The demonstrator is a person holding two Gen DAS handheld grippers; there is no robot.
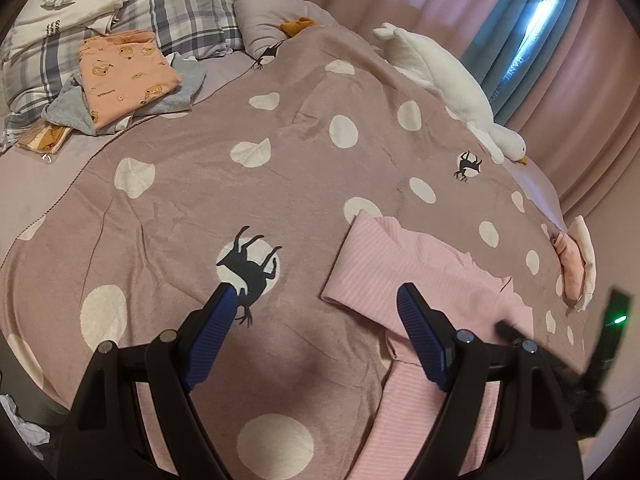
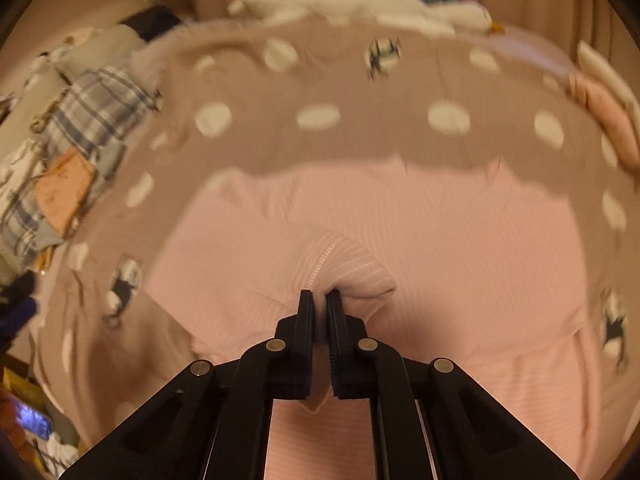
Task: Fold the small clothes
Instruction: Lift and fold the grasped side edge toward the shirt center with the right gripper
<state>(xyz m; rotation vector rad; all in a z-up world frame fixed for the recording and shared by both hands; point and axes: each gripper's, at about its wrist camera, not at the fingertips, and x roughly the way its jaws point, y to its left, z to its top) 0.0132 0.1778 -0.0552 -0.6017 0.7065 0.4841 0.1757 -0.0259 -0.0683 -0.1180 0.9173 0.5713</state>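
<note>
Right claw (image 2: 319, 298) sits nearest the lens, jaws together, clamped on a pinched ridge of the pink ribbed garment (image 2: 400, 232) near its seam. Left claw (image 1: 316, 300) has its blue pads wide apart and nothing between them; the right-hand pad hovers over the garment's near-left edge, the other over bare blanket.

Largest to smallest:
- Bed with the dotted mauve blanket (image 1: 200, 184), which carries everything.
- Pink garment spread fairly flat on the near-right part of the blanket, one corner already turned over.
- Folded stack (image 1: 124, 76) far left by the plaid pillows, well apart from the work.
- Small folded pink piece (image 1: 572, 268) at the right bed edge.

Step, as I read it: grasp phase of a fold, one side secured, the other not. Next move calls for the left claw to drop onto the fabric edge and close, then both lift and carry the edge across evenly. Right-wrist view is blurred, so the exact grip point is uncertain.
</note>
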